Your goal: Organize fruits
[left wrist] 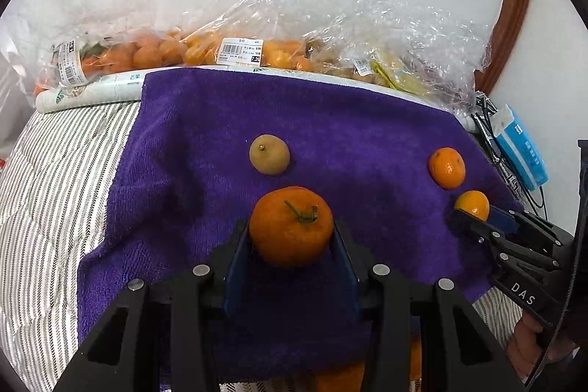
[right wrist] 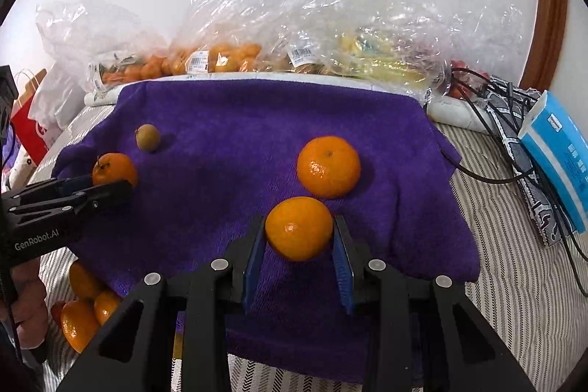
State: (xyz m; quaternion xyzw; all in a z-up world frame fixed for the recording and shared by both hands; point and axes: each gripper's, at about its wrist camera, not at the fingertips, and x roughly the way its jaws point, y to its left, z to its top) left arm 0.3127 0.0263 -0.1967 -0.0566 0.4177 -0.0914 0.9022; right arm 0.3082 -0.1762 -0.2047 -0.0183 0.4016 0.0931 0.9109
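between the blue pads of each hand-held gripper, left (left wrist: 292,237) and right (right wrist: 298,237), we pinch one mandarin (left wrist: 291,226) across its middle; soft-skinned, round, so we squeeze lightly.

Purple towel (left wrist: 205,149) on striped bed (left wrist: 55,171)

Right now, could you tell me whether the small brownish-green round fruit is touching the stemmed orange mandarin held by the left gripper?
Apart. In the left wrist view, purple towel shows between the brownish-green fruit and the stemmed mandarin in the left gripper.
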